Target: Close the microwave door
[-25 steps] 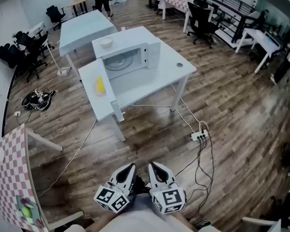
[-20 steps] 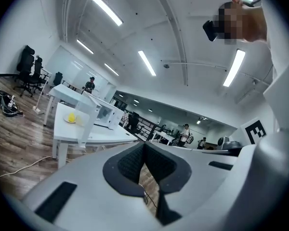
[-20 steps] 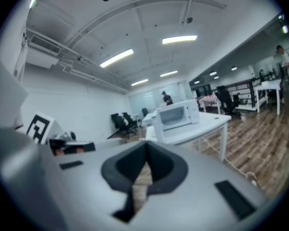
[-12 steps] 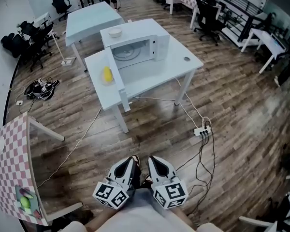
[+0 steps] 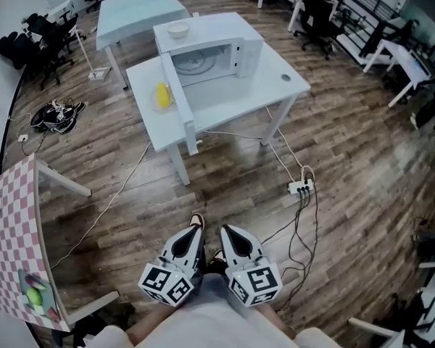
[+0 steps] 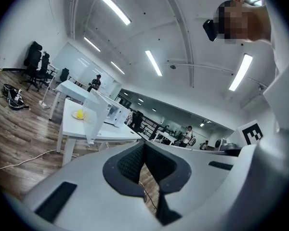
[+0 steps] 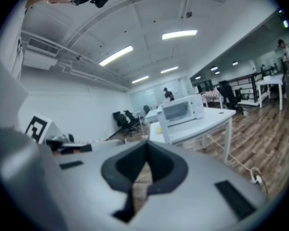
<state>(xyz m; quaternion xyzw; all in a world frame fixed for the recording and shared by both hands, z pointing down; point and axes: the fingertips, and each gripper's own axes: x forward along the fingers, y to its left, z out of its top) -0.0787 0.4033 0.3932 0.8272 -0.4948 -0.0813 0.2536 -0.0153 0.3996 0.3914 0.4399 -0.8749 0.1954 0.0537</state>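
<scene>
Drew nearer the microwave (image 5: 228,38) since prior frame, found its door (image 5: 178,101) open yet well apart, hence carried left gripper (image 5: 196,234) and right gripper (image 5: 226,232) low, jaws together, empty.

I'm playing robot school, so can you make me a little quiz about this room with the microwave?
1. True or false: the microwave door is closed.
2. What sits on top of the microwave? A) a bowl B) a shoe C) a book
3. Fill in: the jaws of the left gripper and the right gripper are both ____ (open or shut).
Key: 1 false; 2 A; 3 shut.
</scene>
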